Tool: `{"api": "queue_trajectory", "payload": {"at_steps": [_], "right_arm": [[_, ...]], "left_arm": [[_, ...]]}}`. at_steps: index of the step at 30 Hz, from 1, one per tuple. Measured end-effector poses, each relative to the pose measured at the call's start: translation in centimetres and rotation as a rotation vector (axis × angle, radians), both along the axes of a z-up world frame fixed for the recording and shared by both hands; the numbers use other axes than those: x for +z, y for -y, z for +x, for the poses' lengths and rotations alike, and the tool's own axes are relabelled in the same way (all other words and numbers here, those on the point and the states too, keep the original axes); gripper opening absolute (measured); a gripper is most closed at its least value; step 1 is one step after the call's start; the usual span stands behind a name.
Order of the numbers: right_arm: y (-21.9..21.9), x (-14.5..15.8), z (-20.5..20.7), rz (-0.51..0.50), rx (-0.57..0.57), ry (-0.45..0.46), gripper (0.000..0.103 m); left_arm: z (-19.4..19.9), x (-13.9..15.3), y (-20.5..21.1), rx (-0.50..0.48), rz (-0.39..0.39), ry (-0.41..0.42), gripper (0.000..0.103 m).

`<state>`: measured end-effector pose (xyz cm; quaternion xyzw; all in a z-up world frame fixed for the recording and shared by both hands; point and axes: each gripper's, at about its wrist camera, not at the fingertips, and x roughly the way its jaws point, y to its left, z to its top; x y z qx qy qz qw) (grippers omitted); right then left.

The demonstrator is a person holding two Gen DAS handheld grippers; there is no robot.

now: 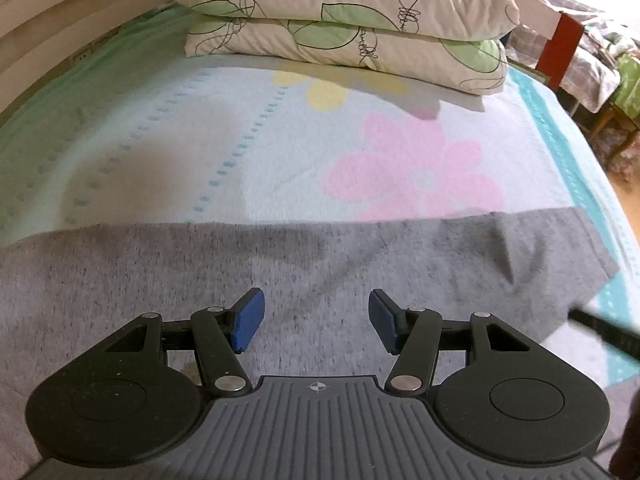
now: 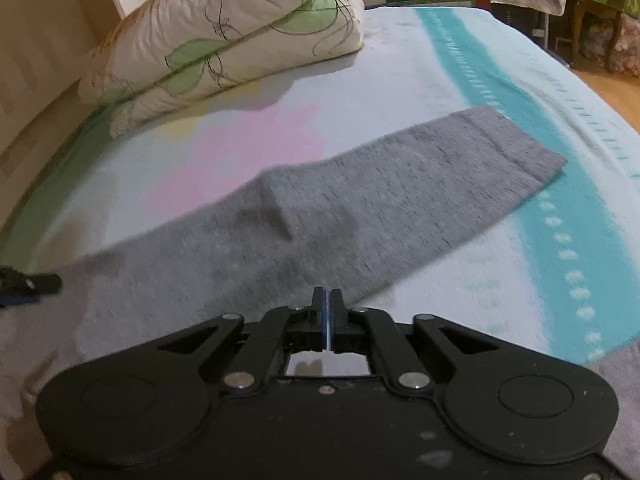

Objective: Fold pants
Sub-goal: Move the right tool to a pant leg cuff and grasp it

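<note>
Grey pants (image 1: 200, 272) lie flat across the bed's flowered blanket (image 1: 240, 140). In the right wrist view one grey leg (image 2: 360, 200) stretches to the far right, with a small wrinkle near its middle. My left gripper (image 1: 316, 316) is open and empty, hovering over the grey fabric. My right gripper (image 2: 327, 300) is shut with its blue pads together at the near edge of the pants; no fabric shows between the pads. The left gripper's tip (image 2: 36, 284) shows at the left edge of the right wrist view.
Two stacked flowered pillows (image 1: 348, 20) lie at the head of the bed, against a wooden headboard (image 1: 60, 8). The bed's right edge (image 2: 592, 92) drops to a wooden floor. Chairs and draped cloth (image 1: 600, 60) stand beyond the bed.
</note>
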<state>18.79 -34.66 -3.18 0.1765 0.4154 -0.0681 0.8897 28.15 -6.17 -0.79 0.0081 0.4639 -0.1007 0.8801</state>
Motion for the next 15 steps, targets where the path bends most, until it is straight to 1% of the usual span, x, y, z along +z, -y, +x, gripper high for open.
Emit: {"api": "queue_trajectory", "payload": {"at_steps": [1,2,3,6,10,12,15], "right_arm": [[-0.2,0.3,1.0,-0.015,0.009,0.014,0.016],[-0.5,0.6,2.5,-0.037,0.021,0.026,0.033],[-0.8,0.7,3.8,-0.051,0.035,0.030,0.042],[-1.6,0.6,8.0,-0.063,0.054,0.033,0.042],[-2.4,0.1,12.8,-0.097,0.047,0.045,0.042],[-2.0,-0.4,15.4,-0.071,0.001,-0.028,0.042],[-1.2,-1.5,18.6,-0.017,-0.103,-0.170,0.043]], "left_arm": [[0.0,-0.1,0.1,-0.002,0.009,0.002,0.056],[-0.1,-0.3,0.1,-0.004,0.020,0.001,0.056],[0.0,-0.5,0.1,-0.007,0.025,-0.003,0.056],[-0.1,-1.0,-0.4,-0.013,0.029,0.001,0.056],[0.0,-1.6,-1.2,-0.012,0.065,0.019,0.056],[0.0,-1.9,-1.6,-0.003,0.084,0.032,0.056],[0.1,-2.4,-2.3,0.009,0.083,0.030,0.056]]}}
